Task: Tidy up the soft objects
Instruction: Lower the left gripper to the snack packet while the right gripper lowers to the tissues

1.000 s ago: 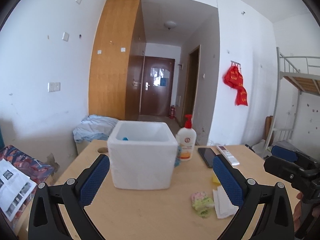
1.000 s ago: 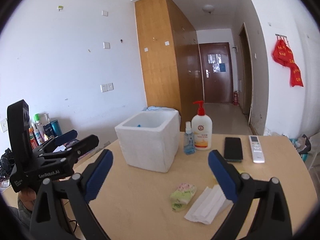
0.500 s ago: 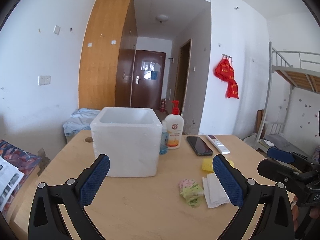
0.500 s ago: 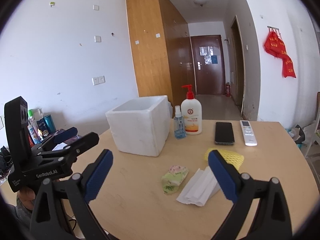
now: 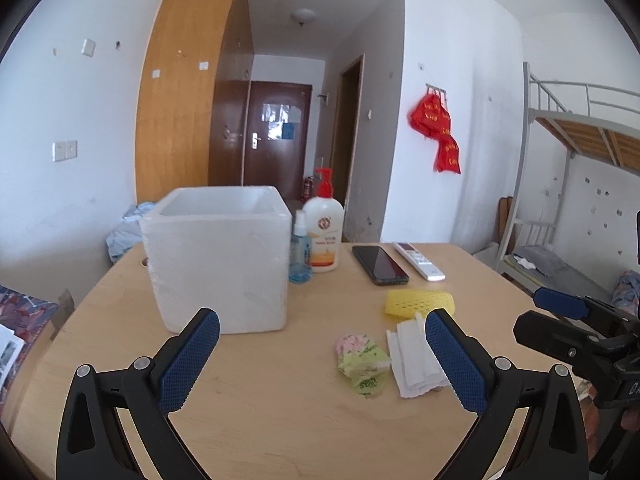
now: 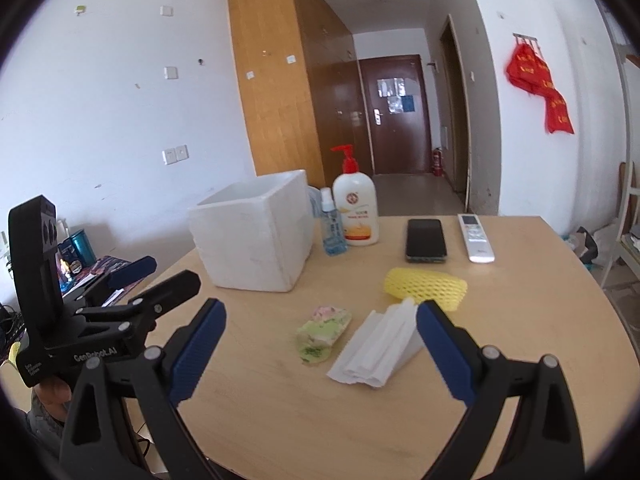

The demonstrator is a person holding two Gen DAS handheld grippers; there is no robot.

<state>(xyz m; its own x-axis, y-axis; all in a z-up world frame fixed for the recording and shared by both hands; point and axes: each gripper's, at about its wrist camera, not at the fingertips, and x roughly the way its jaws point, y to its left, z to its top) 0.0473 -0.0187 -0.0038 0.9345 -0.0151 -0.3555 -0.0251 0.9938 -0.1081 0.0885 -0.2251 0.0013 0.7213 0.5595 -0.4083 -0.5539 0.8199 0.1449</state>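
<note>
Yellow foam netting (image 6: 426,286) lies on the wooden table (image 6: 520,340), just behind a stack of white folded tissues (image 6: 378,346). Next to the tissues sits a small green and pink soft packet (image 6: 322,328). All three soft things are out in the open, near the front of the table and well apart from the white foam box (image 5: 220,264). The box is open on top, so it looks like the place to put them. The left gripper (image 5: 320,364) is open wide and holds nothing. The right gripper (image 6: 318,354) is open wide too, with nothing in it, and it points toward the tissues and the packet. These things look very light and squishy. The tissues are thin and floppy, so the stack may slide apart; pinching it across the middle seems best. The packet is puffy and should squash a bit, so grab it around its fat middle. The netting is springy and easy to pinch anywhere. A soap pump bottle (image 6: 356,212), a little blue spray bottle (image 6: 332,228), a phone (image 6: 426,240) and a remote (image 6: 475,238) stand farther back.
</note>
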